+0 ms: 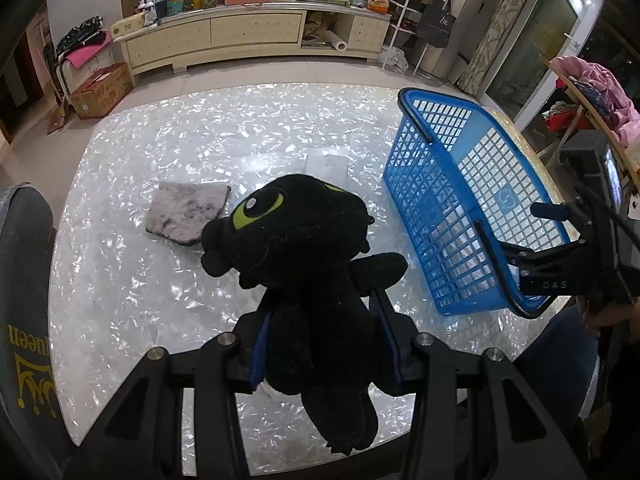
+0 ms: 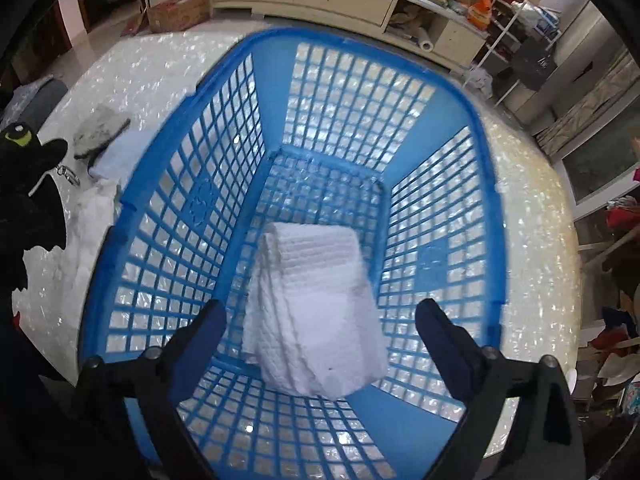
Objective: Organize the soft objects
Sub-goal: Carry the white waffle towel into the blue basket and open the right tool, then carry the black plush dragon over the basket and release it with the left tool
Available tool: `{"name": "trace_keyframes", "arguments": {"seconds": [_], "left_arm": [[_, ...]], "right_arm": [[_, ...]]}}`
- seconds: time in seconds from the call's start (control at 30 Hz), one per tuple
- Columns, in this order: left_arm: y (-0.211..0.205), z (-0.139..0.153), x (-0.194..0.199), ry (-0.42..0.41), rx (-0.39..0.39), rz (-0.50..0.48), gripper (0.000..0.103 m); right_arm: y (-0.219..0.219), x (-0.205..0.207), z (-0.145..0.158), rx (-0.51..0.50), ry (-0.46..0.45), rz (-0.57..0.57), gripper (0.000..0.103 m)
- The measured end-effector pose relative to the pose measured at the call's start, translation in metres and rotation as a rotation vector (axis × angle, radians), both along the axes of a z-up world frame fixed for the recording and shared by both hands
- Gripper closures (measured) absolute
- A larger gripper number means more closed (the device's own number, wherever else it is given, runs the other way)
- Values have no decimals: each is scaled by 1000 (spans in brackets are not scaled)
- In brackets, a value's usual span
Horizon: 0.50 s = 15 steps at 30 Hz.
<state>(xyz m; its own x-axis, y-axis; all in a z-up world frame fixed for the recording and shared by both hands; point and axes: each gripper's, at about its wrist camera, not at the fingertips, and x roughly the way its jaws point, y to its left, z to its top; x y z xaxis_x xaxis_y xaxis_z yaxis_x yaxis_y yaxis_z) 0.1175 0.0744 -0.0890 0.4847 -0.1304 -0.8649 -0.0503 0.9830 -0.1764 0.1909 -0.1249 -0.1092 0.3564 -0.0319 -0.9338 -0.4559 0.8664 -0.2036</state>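
A white folded cloth (image 2: pixel 316 312) lies inside the blue basket (image 2: pixel 436 132), the right gripper (image 2: pixel 320 320) spread wide above it; the left gripper (image 1: pixel 320 320) clamps a black plush toy (image 1: pixel 296 248) beside the basket, while a grey cloth (image 1: pixel 188 216) waits on the bench (image 1: pixel 120 280).

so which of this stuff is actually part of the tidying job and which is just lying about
Part of the job:
- blue basket
- white towel inside the basket
- black plush toy gripped by the left hand-held gripper
- grey cloth on the table
- white cloth beside it

Just lying about:
- cardboard box on the floor
- clutter on the long cabinet
- pink clothes
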Motion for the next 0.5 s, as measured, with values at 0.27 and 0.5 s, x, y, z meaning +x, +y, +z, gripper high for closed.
{"name": "trace_keyframes", "arguments": {"seconds": [0.27,0.5], "left_arm": [[-22,20,0,-38,20,-56,60],[-49,42,12,-72,36,-136,60]], "right_arm": [[-14,-23,30,52,-50,-14,0],[-30,-33,45,126,-107,-46,0]]}}
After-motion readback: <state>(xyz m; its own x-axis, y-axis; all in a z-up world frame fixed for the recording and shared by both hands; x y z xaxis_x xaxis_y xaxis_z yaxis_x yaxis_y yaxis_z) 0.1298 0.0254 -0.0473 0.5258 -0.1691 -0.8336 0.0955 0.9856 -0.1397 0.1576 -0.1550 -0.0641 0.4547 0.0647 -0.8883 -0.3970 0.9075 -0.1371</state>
